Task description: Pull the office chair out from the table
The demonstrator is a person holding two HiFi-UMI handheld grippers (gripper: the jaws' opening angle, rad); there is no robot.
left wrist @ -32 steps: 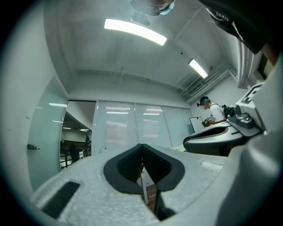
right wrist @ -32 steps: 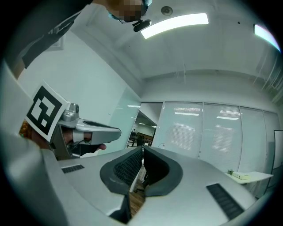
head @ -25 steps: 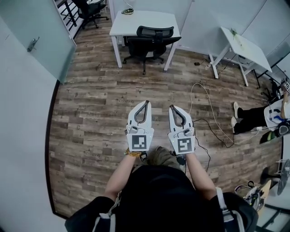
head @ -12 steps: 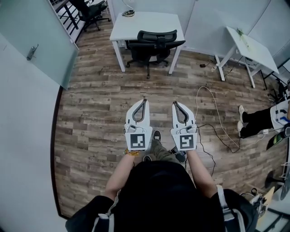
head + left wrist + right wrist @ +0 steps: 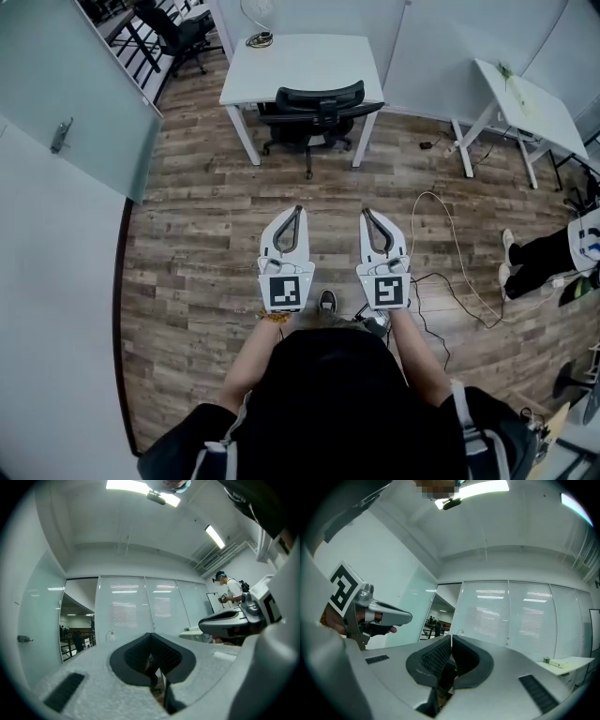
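Facing the office chair (image 5: 317, 111), tucked under the bench (image 5: 305, 58) well ahead, left hand-held gripper (image 5: 298, 210) and right hand-held gripper (image 5: 366, 213) are both closed on nothing; reaching, gripping and pulling all remain.

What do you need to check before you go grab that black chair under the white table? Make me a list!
1. Chair within reach: not ok. The office chair stands far ahead of both grippers, tucked under the table.
2. Path to the chair: ok. Only bare wood floor lies between.
3. Cable out of the way: ok. The cable lies off to the right of the path.
4. Jaws ready to grab: not ok. The left gripper and right gripper are both shut and empty.
5. Chair wheels free to roll: cannot tell.
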